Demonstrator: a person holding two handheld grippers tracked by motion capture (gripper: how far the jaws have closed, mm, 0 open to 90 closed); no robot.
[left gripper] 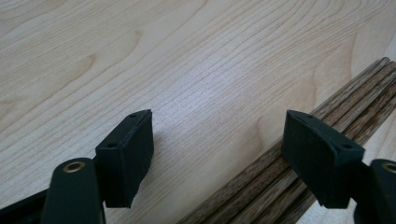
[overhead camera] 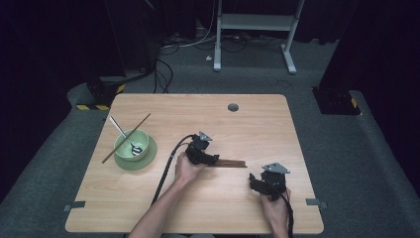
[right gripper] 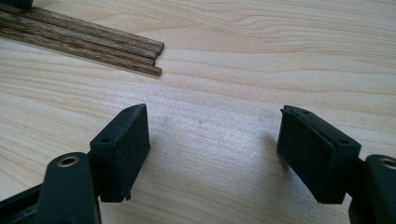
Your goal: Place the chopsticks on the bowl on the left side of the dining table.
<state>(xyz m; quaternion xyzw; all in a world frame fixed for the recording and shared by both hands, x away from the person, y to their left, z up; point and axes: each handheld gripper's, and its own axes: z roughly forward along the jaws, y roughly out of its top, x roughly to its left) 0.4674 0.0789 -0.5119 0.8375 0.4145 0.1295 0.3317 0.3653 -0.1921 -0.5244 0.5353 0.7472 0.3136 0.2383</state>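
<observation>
Bundle of dark wooden chopsticks (overhead camera: 232,163) lies flat on the table (overhead camera: 257,129), centre of the high view, slightly below middle. Left gripper (overhead camera: 202,152) sits at their left end, jaws apart; in the left gripper view the sticks (left gripper: 280,177) pass under its right-hand jaw. Right gripper (overhead camera: 268,182) lower right, jaws apart over bare wood, sticks (right gripper: 93,46) in upper left of its view. Green bowl (overhead camera: 131,144) on green plate (overhead camera: 148,157) mid-left, with spoon (overhead camera: 126,136) inside and one chopstick (overhead camera: 126,138) across the rim.
</observation>
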